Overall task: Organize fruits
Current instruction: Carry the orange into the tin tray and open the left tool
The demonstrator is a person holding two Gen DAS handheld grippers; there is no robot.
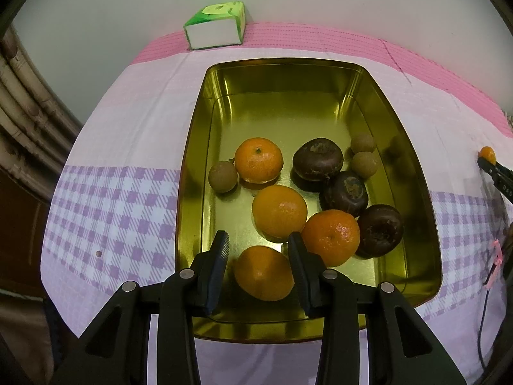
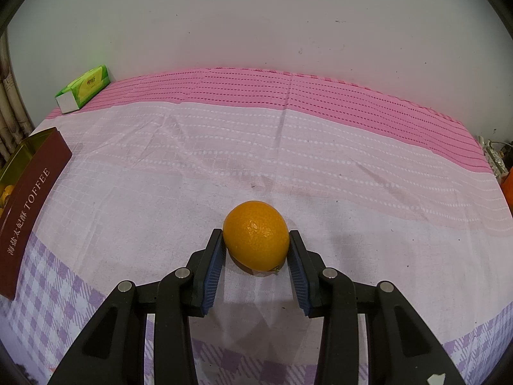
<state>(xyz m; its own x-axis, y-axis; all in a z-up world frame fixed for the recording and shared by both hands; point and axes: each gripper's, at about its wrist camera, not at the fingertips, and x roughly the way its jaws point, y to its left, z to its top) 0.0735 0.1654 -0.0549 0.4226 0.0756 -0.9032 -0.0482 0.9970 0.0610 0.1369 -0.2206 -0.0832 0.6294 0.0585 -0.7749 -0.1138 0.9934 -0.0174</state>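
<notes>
Right tongs [image 2: 256,240] around orange [image 2: 256,235] (tablecloth)

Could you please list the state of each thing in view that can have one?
Left gripper: jaws open above the tin.
Right gripper: jaws open around the orange.
Orange: resting on the cloth, not lifted.
Toffee tin: lidless, holding fruit.
Tissue pack: closed.

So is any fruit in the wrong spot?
Yes, one orange sits alone on the tablecloth, between the right gripper's open fingers, while every other fruit lies in the gold tin.
</notes>
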